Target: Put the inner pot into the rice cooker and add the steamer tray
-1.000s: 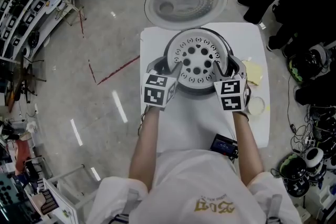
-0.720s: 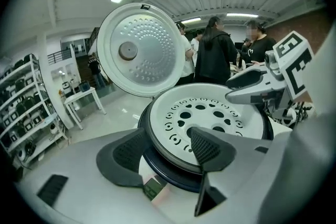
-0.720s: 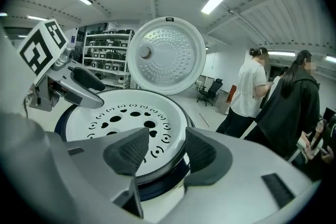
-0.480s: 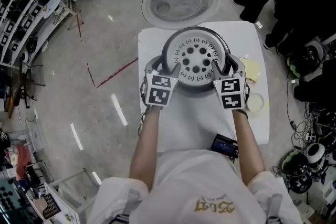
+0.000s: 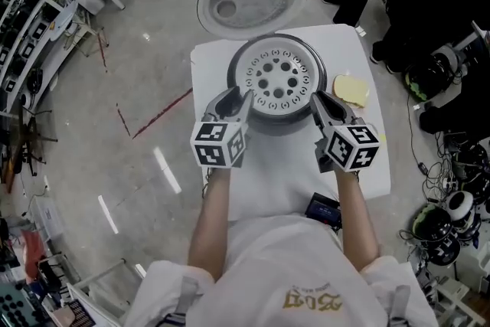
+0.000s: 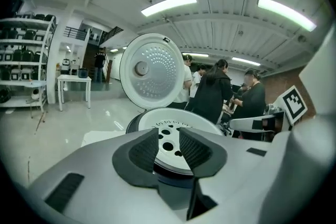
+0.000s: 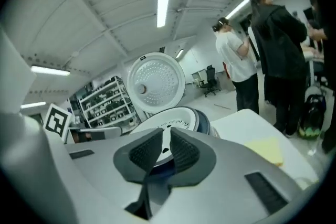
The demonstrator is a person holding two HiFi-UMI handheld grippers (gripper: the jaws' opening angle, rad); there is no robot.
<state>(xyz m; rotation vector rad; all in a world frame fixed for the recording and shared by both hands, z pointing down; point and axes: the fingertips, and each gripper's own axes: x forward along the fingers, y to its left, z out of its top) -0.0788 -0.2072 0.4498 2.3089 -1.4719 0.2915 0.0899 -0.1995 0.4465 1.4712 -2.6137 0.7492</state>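
Both steps look done. Head view: steamer tray [image 5: 273, 76] sits in the rice cooker [image 5: 233, 67], table's [image 5: 268, 180] 12 o'clock; left gripper [image 5: 237, 97] at its 7, right gripper [image 5: 325, 102] at 5. Left gripper view: jaws just closing, half apart, empty. Right gripper view: closing too, narrow gap, empty.

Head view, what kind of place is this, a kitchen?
Likely a lab or workshop, not a kitchen: equipment racks, loose cables on the floor, and the rice cooker on a white table.
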